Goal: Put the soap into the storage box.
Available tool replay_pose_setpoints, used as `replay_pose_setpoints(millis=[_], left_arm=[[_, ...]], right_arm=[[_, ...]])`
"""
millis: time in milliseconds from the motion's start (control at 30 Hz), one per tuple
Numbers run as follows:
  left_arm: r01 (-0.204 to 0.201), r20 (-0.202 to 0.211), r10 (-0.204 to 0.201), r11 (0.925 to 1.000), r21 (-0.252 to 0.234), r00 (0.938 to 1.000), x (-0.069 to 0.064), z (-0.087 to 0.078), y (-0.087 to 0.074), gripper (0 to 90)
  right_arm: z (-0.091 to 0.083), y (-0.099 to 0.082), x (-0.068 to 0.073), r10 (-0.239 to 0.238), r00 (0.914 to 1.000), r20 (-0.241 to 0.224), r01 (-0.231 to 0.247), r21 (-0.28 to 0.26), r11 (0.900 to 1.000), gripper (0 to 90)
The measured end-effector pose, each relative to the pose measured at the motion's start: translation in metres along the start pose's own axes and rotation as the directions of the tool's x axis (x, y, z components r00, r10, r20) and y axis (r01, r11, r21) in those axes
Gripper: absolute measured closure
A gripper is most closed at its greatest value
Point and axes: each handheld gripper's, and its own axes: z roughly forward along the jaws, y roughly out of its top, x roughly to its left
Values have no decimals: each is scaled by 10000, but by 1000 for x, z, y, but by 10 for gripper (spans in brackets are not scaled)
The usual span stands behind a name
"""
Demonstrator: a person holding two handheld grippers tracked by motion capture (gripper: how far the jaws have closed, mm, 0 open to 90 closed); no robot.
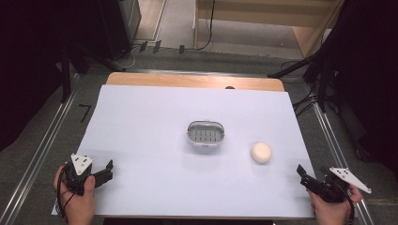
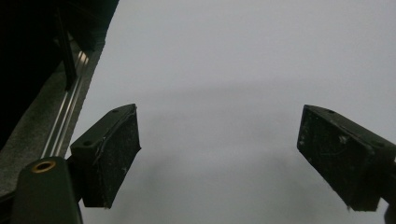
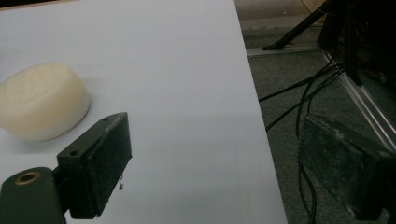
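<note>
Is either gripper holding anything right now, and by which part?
Nothing is held: left gripper and right gripper both stand open, apart from the soap.

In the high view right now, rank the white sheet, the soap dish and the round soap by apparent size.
1. white sheet
2. soap dish
3. round soap
Dish and soap lie at similar depth, so the ranking holds.

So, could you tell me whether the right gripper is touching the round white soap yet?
Apart. In the high view, bare table lies between the right gripper and the soap; its jaws stand open with nothing between them.
</note>
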Motion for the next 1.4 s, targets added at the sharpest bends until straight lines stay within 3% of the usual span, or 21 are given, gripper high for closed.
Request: replay_pose_setpoints(millis=[200,567,733,1400], left_arm=[[-56,-19,56,10000,43,10000,0,0,0,141],[-119,-68,120,9999,51,9999,-1,0,0,142],[-151,-66,151,9999,48,9999,-2,0,0,142],[-186,-84,186,9998,25,9998,-2,0,0,143]], right_arm=[[1,1,5,-343,9994,103,341,174,9993,127],[3,6,17,-181,9992,-357,189,239,9995,127],[6,7,25,-448,9979,-471,461,273,9986,129],[13,10,45,-744,9943,-758,785,528,9955,130]])
